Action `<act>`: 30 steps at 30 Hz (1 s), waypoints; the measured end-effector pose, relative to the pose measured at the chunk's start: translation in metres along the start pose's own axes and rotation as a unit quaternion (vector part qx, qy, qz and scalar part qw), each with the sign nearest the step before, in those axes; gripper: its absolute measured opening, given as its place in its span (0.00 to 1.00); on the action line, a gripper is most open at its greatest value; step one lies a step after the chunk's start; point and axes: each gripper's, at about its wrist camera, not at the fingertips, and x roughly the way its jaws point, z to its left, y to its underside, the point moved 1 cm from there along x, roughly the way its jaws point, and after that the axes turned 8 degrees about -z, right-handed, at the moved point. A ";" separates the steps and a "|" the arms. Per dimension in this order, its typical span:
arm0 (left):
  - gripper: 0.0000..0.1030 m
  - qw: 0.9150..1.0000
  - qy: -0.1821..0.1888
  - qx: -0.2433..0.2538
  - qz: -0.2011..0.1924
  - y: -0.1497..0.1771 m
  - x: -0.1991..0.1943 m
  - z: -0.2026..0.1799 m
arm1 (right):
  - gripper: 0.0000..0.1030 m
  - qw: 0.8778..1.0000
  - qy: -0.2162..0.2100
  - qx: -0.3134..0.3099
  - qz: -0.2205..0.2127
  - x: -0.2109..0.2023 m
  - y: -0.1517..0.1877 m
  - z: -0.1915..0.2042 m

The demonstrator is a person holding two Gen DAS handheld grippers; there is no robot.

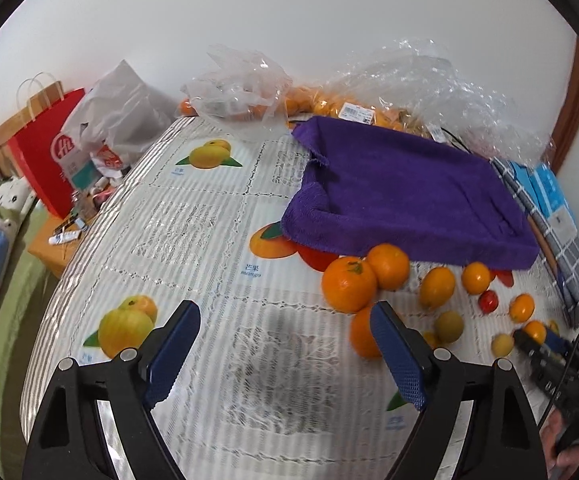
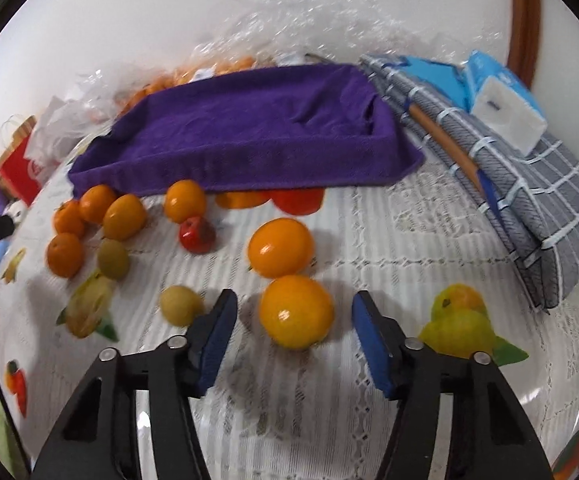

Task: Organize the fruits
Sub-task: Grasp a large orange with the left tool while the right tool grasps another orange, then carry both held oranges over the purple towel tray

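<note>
A tray lined with a purple towel [image 1: 409,192] [image 2: 249,136] sits at the back of the table and holds nothing. In front of it lie several loose oranges [image 1: 347,284], small yellow-green fruits [image 1: 448,326] and a small red fruit [image 2: 197,235]. My right gripper [image 2: 292,312] points down at one orange [image 2: 296,311], which lies between its blue pads [image 2: 369,336] with a gap on each side. My left gripper [image 1: 285,316] is open over bare tablecloth. Another orange [image 1: 363,332] lies just behind its right finger.
Clear plastic bags with more oranges [image 1: 321,104] stand behind the tray. A folded grey checked cloth [image 2: 529,200] with a tissue pack [image 2: 505,112] lies right of the tray. A red paper bag [image 1: 45,152] and white bag [image 1: 117,116] stand beyond the table's left edge.
</note>
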 end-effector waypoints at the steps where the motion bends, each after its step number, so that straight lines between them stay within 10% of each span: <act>1: 0.83 1.000 0.008 0.005 -0.001 0.001 0.003 0.002 | 0.50 1.000 0.009 -0.002 -0.001 0.001 0.000 0.000; 11: 0.72 0.984 0.173 0.035 0.016 0.015 0.031 -0.017 | 0.35 0.997 0.065 0.027 -0.023 -0.007 0.002 -0.012; 30: 0.38 0.964 0.265 0.030 0.015 0.028 0.052 -0.021 | 0.32 0.993 0.095 0.058 -0.025 -0.004 0.003 -0.024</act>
